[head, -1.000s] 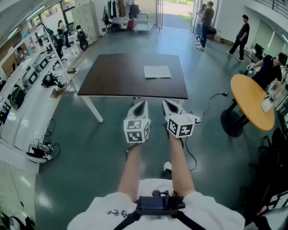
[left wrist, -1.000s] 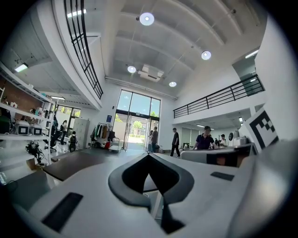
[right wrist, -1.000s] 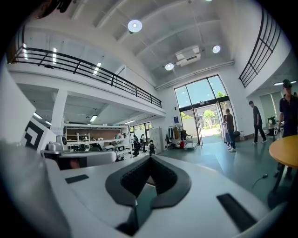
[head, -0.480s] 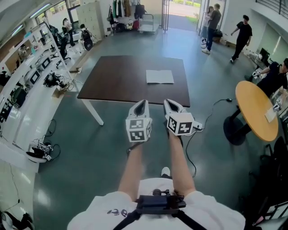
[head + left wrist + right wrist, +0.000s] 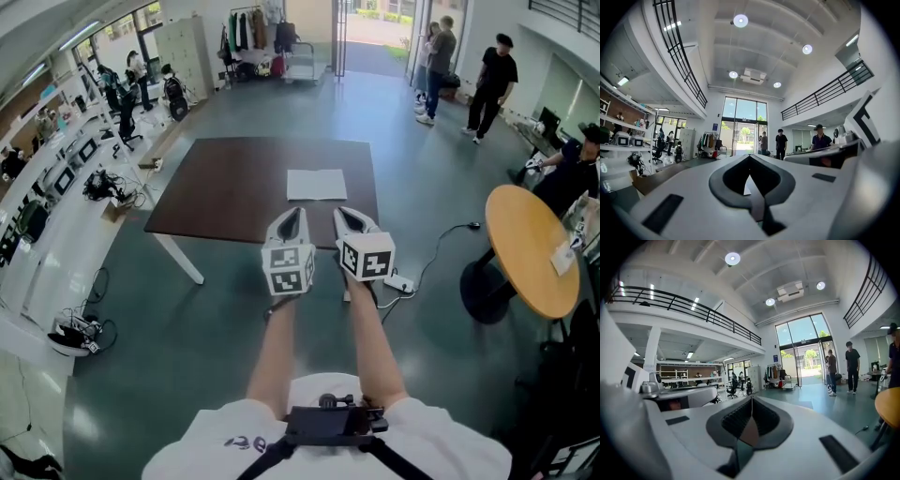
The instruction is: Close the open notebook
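1. Since the earlier head view, the dark table (image 5: 234, 192) has come nearer and sits lower in the picture. Both grippers, which were short of its near edge, now reach over that edge.
2. The open notebook (image 5: 316, 184) lies flat on the table, its pale pages facing up, right of the middle and towards the near side. It has come closer to the gripper tips but remains apart from them, just beyond and between them.
3. The left gripper (image 5: 290, 223) is held out ahead of the person, with its marker cube (image 5: 288, 270) facing the head camera. In the left gripper view its jaws are pressed together at the tip (image 5: 750, 161) with nothing between them.
4. The right gripper (image 5: 353, 222) is beside it at about the same reach, with its own marker cube (image 5: 366, 256) behind the jaws. In the right gripper view those jaws also meet at the tip (image 5: 751, 401) and are empty.
5. A round wooden table (image 5: 530, 248) stands well to the right, with a seated person (image 5: 574, 169) behind it.
6. A power strip (image 5: 398, 282) with its cable lies on the floor, right of the right gripper.
7. Two people (image 5: 437, 56) stand near the glass doorway at the far end, and a third (image 5: 487, 80) stands just to their right.
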The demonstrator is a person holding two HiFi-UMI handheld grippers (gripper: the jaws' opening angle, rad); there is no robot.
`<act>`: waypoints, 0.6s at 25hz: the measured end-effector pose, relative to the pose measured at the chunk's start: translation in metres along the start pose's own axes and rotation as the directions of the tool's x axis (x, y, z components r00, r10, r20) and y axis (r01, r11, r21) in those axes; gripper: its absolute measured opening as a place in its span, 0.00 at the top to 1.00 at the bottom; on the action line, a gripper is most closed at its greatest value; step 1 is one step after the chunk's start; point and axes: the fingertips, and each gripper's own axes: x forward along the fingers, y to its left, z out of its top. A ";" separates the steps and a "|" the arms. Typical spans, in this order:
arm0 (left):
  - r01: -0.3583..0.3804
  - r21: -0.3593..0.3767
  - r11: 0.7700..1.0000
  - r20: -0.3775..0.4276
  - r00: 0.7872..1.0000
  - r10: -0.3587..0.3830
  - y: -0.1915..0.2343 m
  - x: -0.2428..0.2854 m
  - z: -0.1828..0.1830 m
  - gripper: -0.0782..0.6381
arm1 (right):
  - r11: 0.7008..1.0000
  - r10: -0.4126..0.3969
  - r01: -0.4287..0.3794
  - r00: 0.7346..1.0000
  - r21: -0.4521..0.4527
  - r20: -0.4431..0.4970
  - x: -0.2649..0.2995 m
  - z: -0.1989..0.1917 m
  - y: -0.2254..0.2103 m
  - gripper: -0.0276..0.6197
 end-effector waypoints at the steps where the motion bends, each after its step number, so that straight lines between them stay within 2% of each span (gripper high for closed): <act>1: 0.001 0.006 1.000 -0.002 1.000 -0.001 -0.006 0.009 -0.001 0.89 | 1.000 -0.002 0.002 1.000 0.003 -0.002 0.002 0.000 -0.009 0.95; 9: -0.005 0.019 1.000 -0.035 0.999 0.005 -0.044 0.060 -0.021 0.89 | 1.000 -0.004 0.004 0.999 0.003 -0.039 0.009 -0.015 -0.067 0.95; 15: -0.031 0.012 0.999 -0.081 0.996 0.032 -0.042 0.083 -0.053 0.89 | 0.999 0.040 -0.038 0.996 0.028 -0.078 0.027 -0.045 -0.084 0.95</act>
